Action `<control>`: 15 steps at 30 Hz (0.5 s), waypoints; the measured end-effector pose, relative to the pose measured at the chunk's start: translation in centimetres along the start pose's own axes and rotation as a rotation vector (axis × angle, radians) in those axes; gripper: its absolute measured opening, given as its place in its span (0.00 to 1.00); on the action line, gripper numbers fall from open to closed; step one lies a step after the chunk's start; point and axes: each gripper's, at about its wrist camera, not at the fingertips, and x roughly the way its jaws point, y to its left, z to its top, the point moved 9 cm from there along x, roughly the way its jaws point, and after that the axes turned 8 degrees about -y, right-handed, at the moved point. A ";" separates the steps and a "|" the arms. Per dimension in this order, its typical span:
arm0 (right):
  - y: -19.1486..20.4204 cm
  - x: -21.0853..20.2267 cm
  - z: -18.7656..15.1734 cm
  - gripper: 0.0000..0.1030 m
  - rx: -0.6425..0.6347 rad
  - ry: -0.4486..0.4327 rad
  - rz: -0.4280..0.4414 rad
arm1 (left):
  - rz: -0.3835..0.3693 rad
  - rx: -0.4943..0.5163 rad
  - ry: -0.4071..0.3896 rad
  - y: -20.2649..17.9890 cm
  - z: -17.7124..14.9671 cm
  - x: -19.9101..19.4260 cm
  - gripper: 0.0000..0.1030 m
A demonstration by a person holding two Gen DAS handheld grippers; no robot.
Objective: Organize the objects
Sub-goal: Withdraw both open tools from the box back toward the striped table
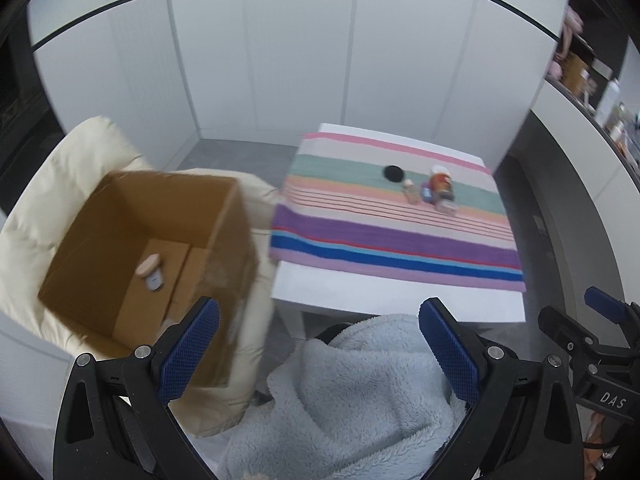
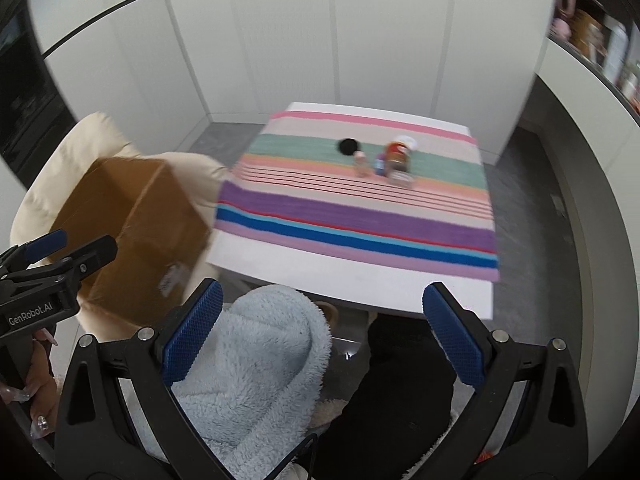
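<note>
Cardboard box (image 1: 132,248): ahead-left of the left gripper (image 1: 320,356), open-topped, seated on a cream cushion (image 1: 48,208). One small bottle (image 1: 151,274) w/ a tan cap is already inside, on the box floor.

Remaining items: well ahead of both grippers, grouped on the striped cloth (image 1: 400,236) on the white table (image 1: 360,300). L to R:
- Black round item (image 1: 393,173): flat, prob. light; edge grip only. Identity unclear (motion blur).
- Small pale bottle (image 1: 411,191): light, rigid, narrow. Grip across the body; tips easily.
- Small blue item (image 1: 426,193): too blurred to classify.
- Orange-labelled jar (image 1: 440,182) w/ white lid: prob. the heaviest; smooth wall, likely slippery. Grip mid-body, below the lid.
- Clear item just in front of the jar: not identifiable.

Items stand close together, some touching; a wide approach may knock neighbours.

Left gripper: jaws spread wide, nothing between them, no contact. Below it: a pale blue fleece garment (image 1: 360,392).

Right gripper (image 2: 322,336): jaws equally wide apart, empty, touching nothing; held over the person's lap, short of the table's near edge.
</note>
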 end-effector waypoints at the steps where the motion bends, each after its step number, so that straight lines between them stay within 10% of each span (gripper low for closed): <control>1: -0.9 -0.1 -0.1 0.99 0.014 0.001 -0.014 | -0.010 0.012 0.002 -0.7 0.1 0.2 0.98; 15: -8.2 1.0 -1.7 0.99 0.139 0.035 -0.106 | -0.065 0.081 0.056 -5.7 0.8 3.9 0.98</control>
